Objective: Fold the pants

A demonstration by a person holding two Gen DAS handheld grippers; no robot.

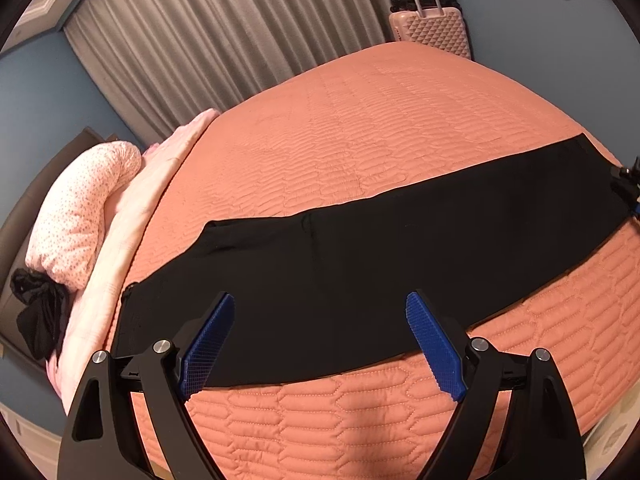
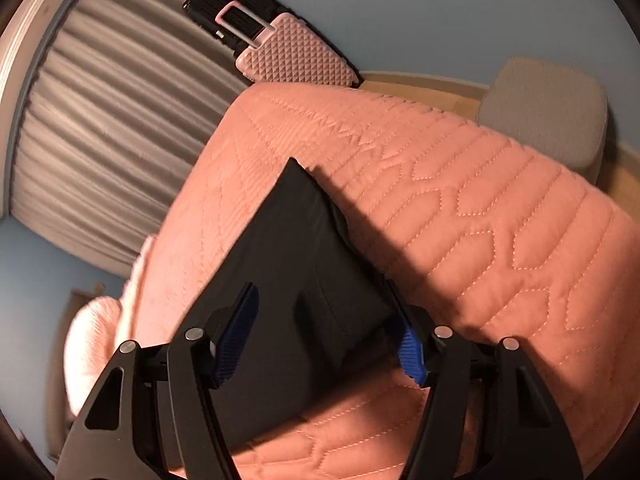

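Note:
Black pants (image 1: pixel 360 264) lie flat in a long band across the salmon quilted bedspread (image 1: pixel 380 128), legs laid one on the other, waist end at the left. My left gripper (image 1: pixel 320 340) is open and hovers over the near edge of the pants toward the waist end. My right gripper (image 2: pixel 324 336) is open over the leg end of the pants (image 2: pixel 288 264), its blue fingers spread to either side of the cloth. The right gripper's body shows at the far right edge of the left wrist view (image 1: pixel 630 188).
A pink dotted pillow (image 1: pixel 80 216) and a black garment (image 1: pixel 38 312) lie at the head of the bed on the left. Grey curtains (image 1: pixel 224 32) hang behind. A pink suitcase (image 1: pixel 432 28) and a black one stand past the bed. A grey stool (image 2: pixel 548 112) stands on the floor.

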